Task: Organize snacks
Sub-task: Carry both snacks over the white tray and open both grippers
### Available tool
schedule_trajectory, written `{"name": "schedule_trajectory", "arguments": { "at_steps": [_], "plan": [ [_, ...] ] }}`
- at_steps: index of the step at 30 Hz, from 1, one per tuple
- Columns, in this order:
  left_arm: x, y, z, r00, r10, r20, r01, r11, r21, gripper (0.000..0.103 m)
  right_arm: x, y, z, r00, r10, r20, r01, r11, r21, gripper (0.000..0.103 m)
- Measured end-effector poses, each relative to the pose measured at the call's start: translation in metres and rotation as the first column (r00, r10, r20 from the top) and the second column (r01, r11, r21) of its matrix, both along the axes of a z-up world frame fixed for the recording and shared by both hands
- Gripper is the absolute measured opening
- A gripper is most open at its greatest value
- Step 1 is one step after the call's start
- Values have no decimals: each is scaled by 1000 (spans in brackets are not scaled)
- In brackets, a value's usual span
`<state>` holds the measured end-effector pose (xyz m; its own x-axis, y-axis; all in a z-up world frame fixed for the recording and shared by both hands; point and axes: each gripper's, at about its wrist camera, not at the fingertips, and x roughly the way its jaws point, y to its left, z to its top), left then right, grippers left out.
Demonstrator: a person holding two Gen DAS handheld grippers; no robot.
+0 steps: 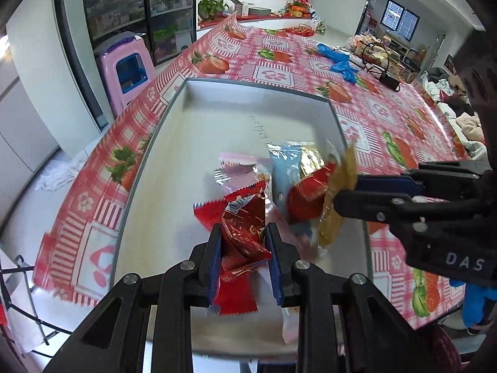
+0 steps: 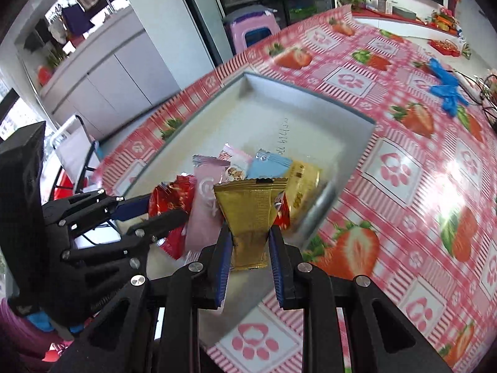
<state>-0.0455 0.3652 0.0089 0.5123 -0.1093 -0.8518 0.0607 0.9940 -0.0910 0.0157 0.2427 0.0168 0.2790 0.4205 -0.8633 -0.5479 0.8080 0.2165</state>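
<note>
A shallow white tray with a grey rim (image 1: pixel 192 90) (image 2: pixel 248 77) lies on the strawberry tablecloth. My left gripper (image 1: pixel 243 228) is shut on a red snack packet (image 1: pixel 242 233) above the tray's near part. My right gripper (image 2: pixel 250 233) is shut on a gold snack packet (image 2: pixel 250 214) over the tray's near right side. In the left wrist view that right gripper (image 1: pixel 335 200) comes in from the right with the gold packet (image 1: pixel 338 186). The left gripper (image 2: pixel 167 214) shows at the left of the right wrist view. Pink (image 2: pixel 206 208), light blue (image 2: pixel 268 168) and gold packets lie in the tray.
Blue gloves (image 1: pixel 338 59) (image 2: pixel 447 90) and a wire basket (image 1: pixel 377 54) sit further back on the table. A pink stool (image 1: pixel 125 68) stands beyond the table's left edge. The tray's far half (image 1: pixel 236 115) holds no packets.
</note>
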Motion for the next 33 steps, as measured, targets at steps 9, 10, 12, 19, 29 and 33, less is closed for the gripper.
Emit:
{"name": "schedule_trajectory", "arguments": {
  "at_steps": [9, 10, 12, 19, 29, 33],
  "plan": [
    [40, 10, -7, 999, 37, 6, -37, 999, -8, 29, 48, 17, 0, 999, -33, 17, 34, 999, -42, 25],
    [44, 10, -7, 999, 41, 8, -41, 999, -6, 30, 52, 19, -1, 999, -37, 22, 38, 998, -52, 25],
    [51, 12, -9, 999, 54, 4, -54, 999, 6, 30, 62, 22, -4, 999, -46, 18, 47, 997, -59, 25],
    [57, 19, -13, 996, 87, -8, -87, 996, -3, 30, 72, 30, -6, 998, -52, 24, 54, 996, -70, 25],
    [48, 16, -16, 996, 89, -12, -89, 996, 14, 30, 63, 23, -6, 998, -60, 15, 61, 996, -69, 26],
    [55, 13, -16, 995, 103, -10, -103, 994, 22, 31, 64, 26, -7, 997, -72, 28, 74, 994, -85, 26]
  ]
}}
